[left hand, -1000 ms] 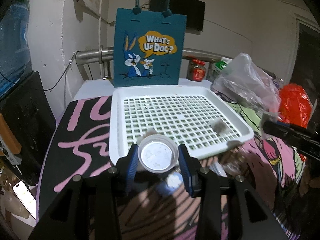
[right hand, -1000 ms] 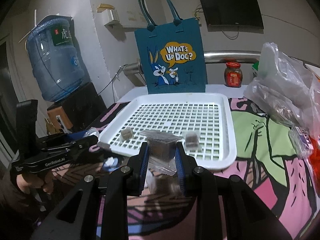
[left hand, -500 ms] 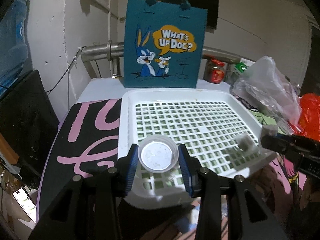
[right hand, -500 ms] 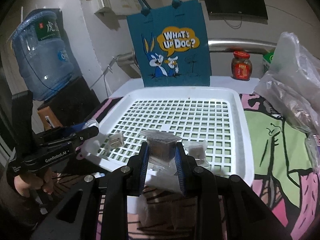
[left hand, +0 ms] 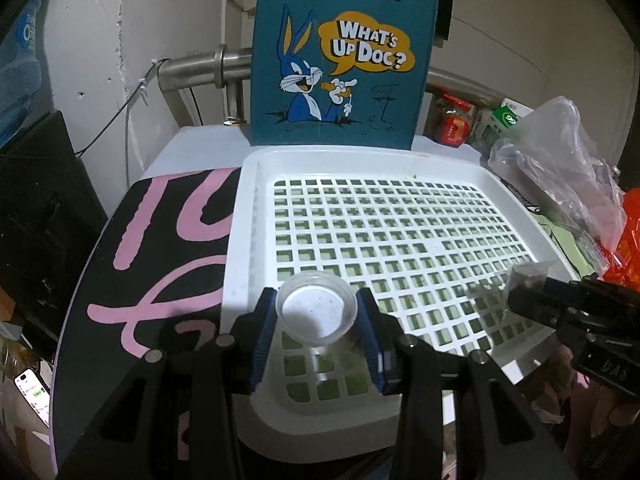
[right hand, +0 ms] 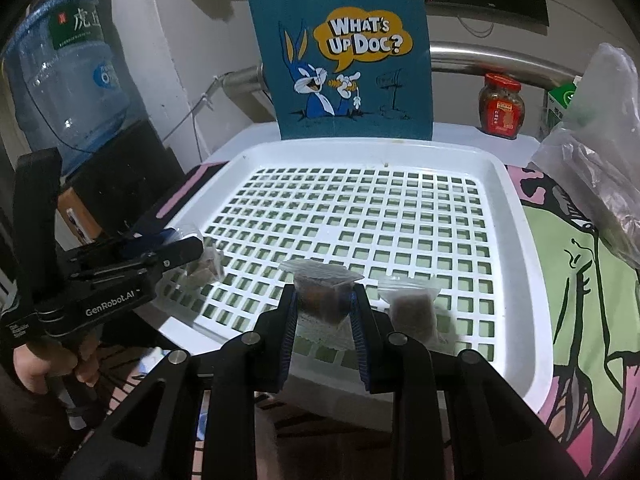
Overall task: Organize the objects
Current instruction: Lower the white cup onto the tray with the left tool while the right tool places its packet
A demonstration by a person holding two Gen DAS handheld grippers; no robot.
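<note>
white grid tray [left hand: 240,240] sits right under both, teal bunny bag [right hand: 344,60] standing behind it. left hand-held gripper [left hand: 317,322] is clamped on a small clear cup [left hand: 316,307], right hand-held gripper [right hand: 323,307] squeezes a brown snack packet [right hand: 320,294], another packet [right hand: 412,310] lying just right of it

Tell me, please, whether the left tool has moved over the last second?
Yes. The left tool, shut on the small cup, has advanced over the white tray's near rim toward the blue bag.
</note>
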